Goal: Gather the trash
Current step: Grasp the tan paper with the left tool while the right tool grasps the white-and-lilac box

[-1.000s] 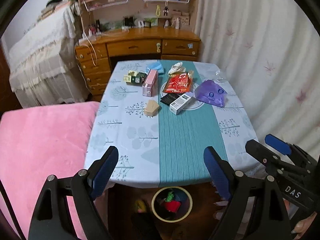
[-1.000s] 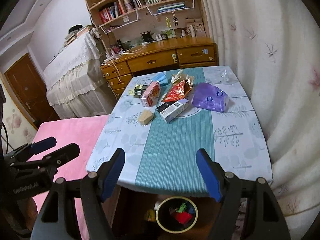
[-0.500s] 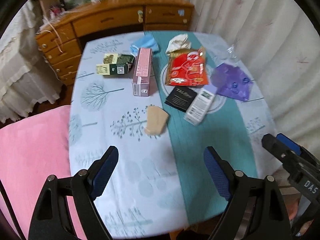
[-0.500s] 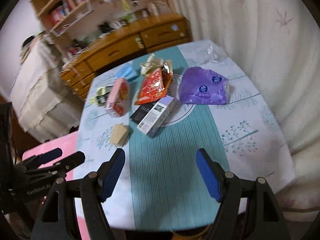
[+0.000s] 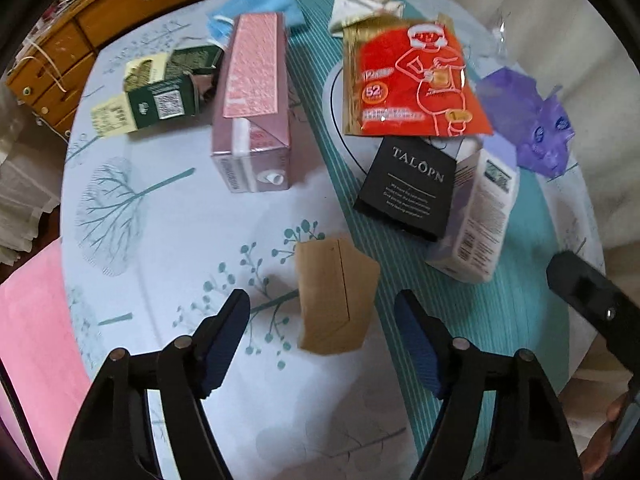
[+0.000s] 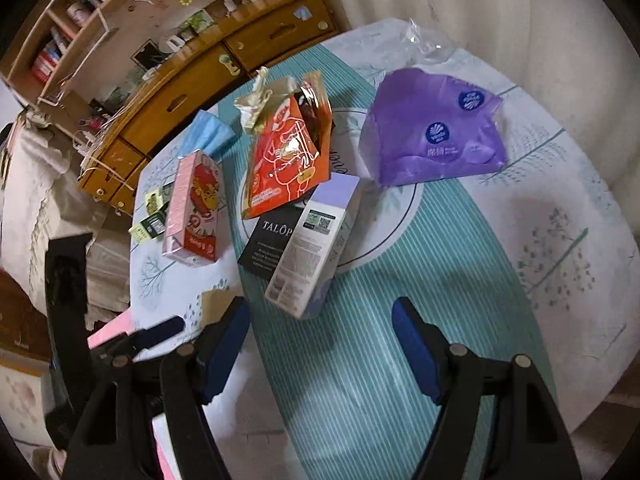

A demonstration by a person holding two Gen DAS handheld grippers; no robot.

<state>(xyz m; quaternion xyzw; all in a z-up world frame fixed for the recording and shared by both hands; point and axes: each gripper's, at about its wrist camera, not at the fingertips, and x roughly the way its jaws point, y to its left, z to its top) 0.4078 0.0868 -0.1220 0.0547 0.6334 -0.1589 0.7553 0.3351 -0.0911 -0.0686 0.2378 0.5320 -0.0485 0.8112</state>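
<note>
Both grippers are now hovering low over the table instead of back beyond its edge. The left gripper [image 5: 322, 322] is closing, pads clear, around the tan folded cardboard piece [image 5: 336, 296]; the right gripper [image 6: 320, 328] is staying wide, empty, beside the white-and-lilac carton [image 6: 316, 244], just right of the cardboard.

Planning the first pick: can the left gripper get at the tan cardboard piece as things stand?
Probably yes. The left gripper sits right over the tan cardboard piece, its jaws closing with the piece's near end between them, not yet touched. Bare tablecloth surrounds it; the black card lies apart.
</note>
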